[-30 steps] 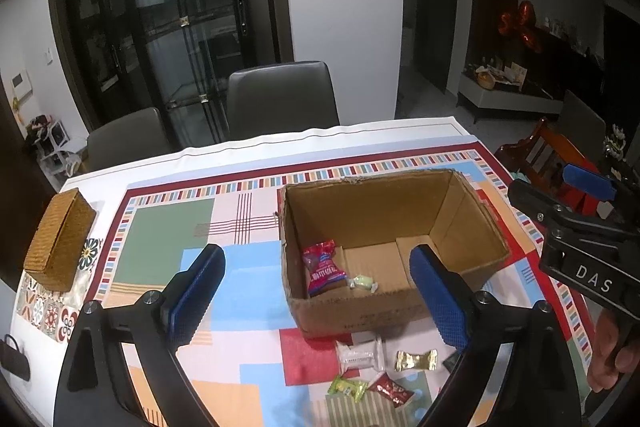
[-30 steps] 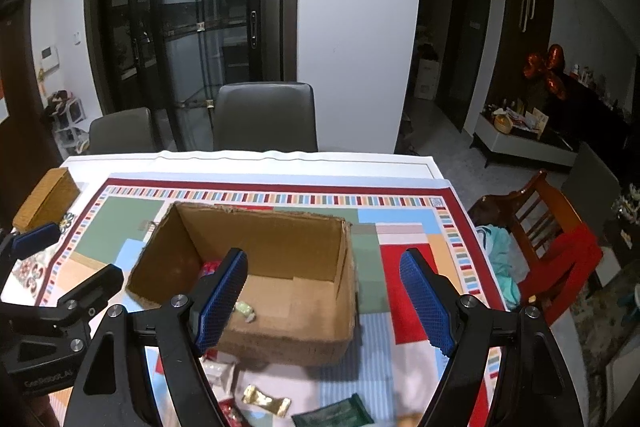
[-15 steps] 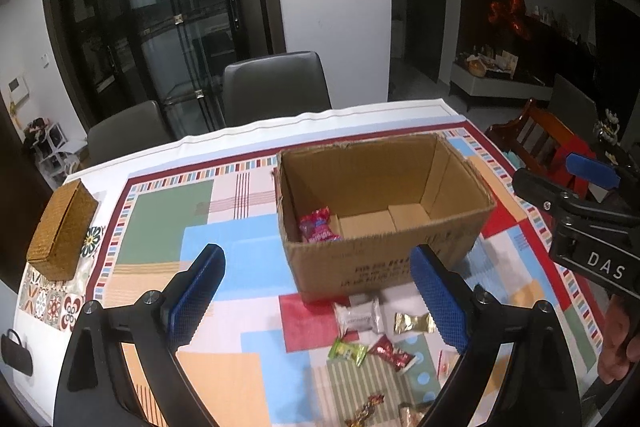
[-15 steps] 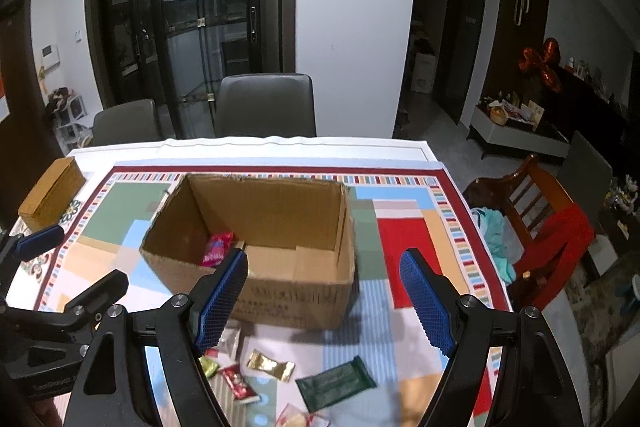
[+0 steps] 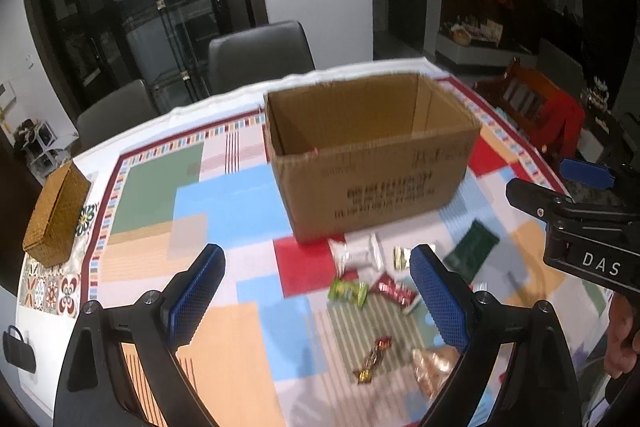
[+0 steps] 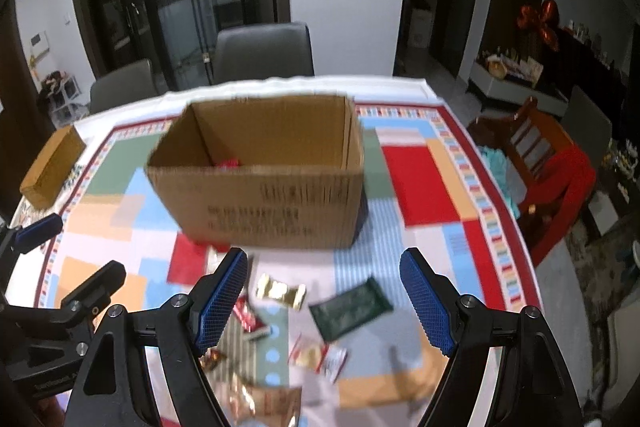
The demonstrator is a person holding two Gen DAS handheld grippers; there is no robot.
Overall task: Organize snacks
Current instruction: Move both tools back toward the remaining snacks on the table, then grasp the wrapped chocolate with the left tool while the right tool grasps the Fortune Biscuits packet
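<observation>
Both my tongs, left (image 5: 316, 293) and right (image 6: 322, 297), gape empty above loose snack wrappers on the table (image 6: 420, 183), before the cardboard box (image 5: 372, 155). Its print is blurred; the right tongs' body reads "DAS".

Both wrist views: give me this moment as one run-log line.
left gripper: open, empty | right gripper: open, empty | brown cardboard box: upright on table | loose wrapped snacks: on patterned tablecloth in front of box
</observation>
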